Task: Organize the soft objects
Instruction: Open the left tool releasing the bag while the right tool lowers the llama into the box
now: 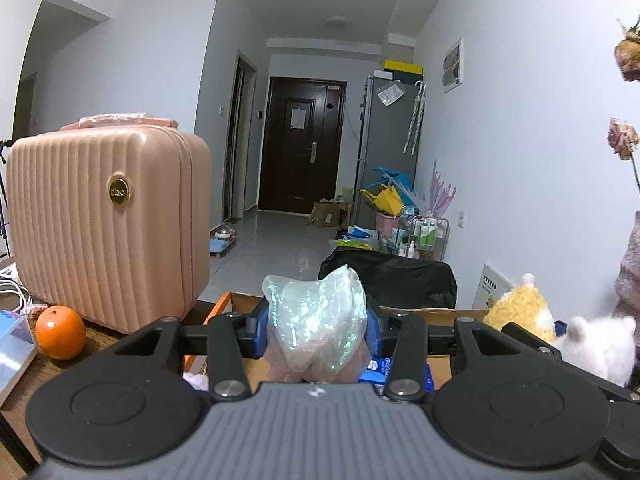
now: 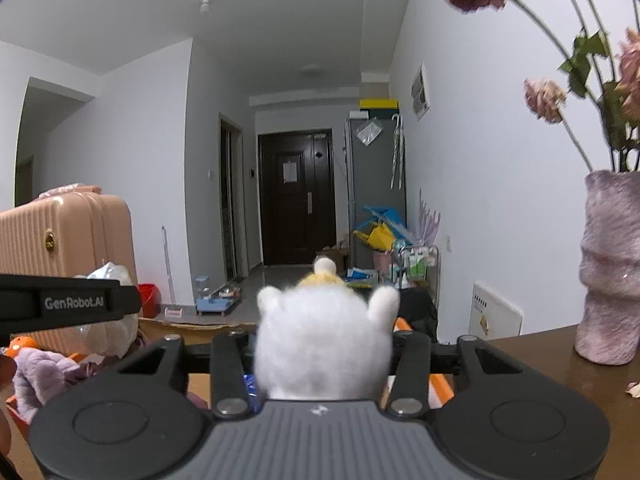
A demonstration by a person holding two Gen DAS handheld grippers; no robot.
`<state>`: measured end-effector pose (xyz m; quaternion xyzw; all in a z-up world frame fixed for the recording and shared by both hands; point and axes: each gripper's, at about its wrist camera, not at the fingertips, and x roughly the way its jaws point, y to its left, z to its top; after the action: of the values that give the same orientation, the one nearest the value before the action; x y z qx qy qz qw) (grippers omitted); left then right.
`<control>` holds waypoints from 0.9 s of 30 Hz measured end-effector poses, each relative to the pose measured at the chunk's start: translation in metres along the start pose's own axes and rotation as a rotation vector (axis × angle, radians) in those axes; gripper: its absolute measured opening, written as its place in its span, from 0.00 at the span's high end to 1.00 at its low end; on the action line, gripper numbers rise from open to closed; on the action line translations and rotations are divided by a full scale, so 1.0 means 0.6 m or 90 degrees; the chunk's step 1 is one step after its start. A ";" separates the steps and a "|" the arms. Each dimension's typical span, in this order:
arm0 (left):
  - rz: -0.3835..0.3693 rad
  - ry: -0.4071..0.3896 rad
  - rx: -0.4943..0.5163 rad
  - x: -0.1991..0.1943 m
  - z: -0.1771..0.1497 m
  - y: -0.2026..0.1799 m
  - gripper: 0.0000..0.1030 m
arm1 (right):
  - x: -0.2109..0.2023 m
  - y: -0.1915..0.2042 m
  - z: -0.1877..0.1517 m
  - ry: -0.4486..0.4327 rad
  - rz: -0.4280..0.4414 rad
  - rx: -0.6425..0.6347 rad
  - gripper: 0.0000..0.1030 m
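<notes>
Black "GenRobot.AI" on left gripper [image 2: 70, 304]

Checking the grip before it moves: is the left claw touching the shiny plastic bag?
Touching. The left wrist view shows the left claw pressing both sides of the plastic bag.

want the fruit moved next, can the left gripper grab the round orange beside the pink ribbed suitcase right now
Probably not yet. The left gripper is already shut on a shiny iridescent plastic-wrapped bundle, so its jaws are full. The round orange sits unobstructed on the table by the pink ribbed suitcase; reach looks possible once the bundle is dropped.
</notes>
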<state>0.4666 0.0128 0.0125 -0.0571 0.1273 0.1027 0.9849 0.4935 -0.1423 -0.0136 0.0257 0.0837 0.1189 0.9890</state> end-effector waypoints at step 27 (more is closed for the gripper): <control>0.054 0.004 -0.062 0.018 0.011 0.038 0.00 | 0.034 -0.010 -0.002 0.019 -0.007 0.018 0.00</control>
<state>0.4735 0.0378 0.0137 -0.0999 0.1273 0.1501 0.9753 0.5139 -0.1431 -0.0186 0.0378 0.1001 0.1125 0.9879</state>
